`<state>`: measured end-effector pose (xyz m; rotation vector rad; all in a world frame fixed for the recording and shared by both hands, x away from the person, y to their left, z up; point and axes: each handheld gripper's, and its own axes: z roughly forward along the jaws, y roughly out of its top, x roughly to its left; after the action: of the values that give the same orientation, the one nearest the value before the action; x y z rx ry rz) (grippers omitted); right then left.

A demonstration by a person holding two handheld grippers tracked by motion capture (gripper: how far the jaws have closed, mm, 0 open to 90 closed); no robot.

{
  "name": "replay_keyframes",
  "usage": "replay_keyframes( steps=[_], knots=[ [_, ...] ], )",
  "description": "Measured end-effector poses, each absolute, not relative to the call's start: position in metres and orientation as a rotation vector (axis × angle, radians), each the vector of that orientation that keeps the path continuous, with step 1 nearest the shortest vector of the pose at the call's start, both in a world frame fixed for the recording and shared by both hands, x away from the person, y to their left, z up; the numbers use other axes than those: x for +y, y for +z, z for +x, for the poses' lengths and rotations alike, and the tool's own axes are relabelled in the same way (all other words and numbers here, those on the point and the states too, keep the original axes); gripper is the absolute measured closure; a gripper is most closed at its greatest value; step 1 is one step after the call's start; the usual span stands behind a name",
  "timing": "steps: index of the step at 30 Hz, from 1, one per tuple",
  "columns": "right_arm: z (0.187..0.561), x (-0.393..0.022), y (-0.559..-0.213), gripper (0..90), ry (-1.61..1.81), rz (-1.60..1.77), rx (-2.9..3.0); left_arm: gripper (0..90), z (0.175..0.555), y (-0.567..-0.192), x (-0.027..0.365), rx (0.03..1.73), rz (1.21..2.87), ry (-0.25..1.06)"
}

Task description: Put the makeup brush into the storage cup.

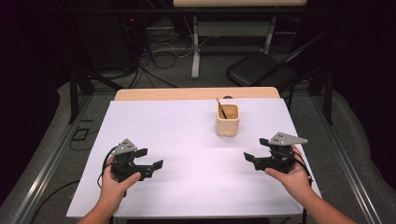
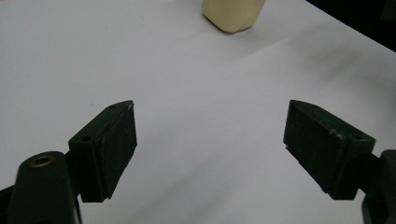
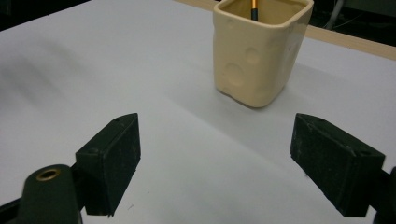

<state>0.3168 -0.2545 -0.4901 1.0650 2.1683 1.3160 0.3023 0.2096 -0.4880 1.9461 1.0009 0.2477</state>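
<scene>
A cream square cup [image 1: 228,120] stands upright toward the far right of the white-covered desk [image 1: 163,140], and a thin brush [image 1: 220,107] leans inside it, its handle poking above the rim. The cup's wall is dimpled, seen close in the right gripper view [image 3: 258,56], and the cup's base shows in the left gripper view [image 2: 233,14].

The right gripper [image 1: 252,158] sits nearer the cup, a little short of it and to its right; its jaws are spread wide with nothing between them. The left gripper [image 1: 152,161] rests well apart on the near left, jaws likewise spread and empty.

I'd judge the reach for the cup or brush is just starting. The right gripper should go in level; for the brush, close on the handle above the rim and lift straight up, while the left steadies the cup so it doesn't tip.
</scene>
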Motion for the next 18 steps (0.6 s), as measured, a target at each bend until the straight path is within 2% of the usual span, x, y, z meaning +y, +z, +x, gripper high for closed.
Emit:
replay_keyframes(
  steps=[18],
  knots=[
    [0.308,-0.251,-0.516,15.9,1.327,1.103,2.177,17.4,0.294,-0.51,0.215,1.03,1.918,0.236]
  ],
)
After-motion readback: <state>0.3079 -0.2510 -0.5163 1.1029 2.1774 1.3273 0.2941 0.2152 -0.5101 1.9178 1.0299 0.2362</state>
